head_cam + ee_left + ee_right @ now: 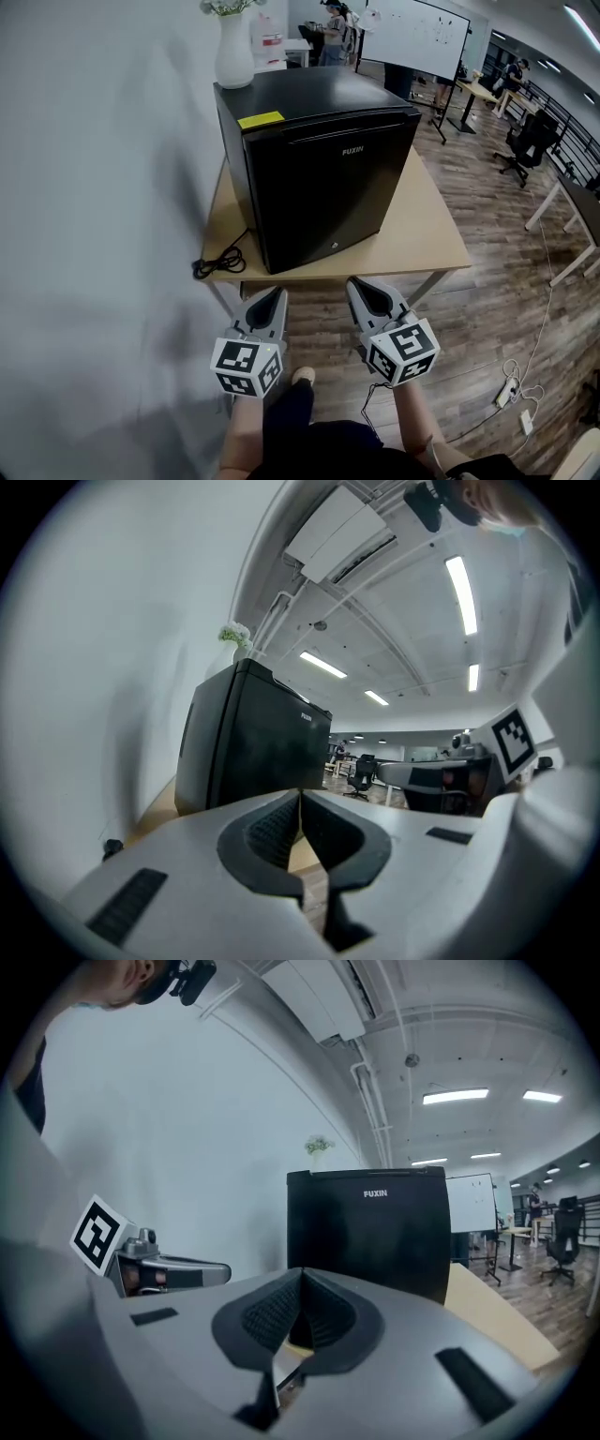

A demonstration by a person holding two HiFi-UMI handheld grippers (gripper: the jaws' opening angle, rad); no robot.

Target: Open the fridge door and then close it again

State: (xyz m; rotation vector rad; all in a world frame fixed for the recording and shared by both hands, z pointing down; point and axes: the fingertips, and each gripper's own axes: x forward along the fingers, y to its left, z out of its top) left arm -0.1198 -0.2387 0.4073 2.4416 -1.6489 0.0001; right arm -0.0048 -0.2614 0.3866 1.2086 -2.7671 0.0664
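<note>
Table by wall: fridge door shut, facing front edge for reach; left gripper and right gripper closed, empty.

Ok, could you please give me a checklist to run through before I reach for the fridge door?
1. Fridge door shut, ready to open: ok, it sits flush.
2. Left tongs empty: ok, jaws together, nothing between.
3. Right tongs empty: ok, jaws together, nothing between.
4. Tongs at the door: not ok, both hang short of the table edge.
5. Vase on the fridge top steady: ok, upright near the back.
6. Cable off the door's path: cannot tell; it lies by the fridge's wall-side front corner and the hinge side does not show.
</note>
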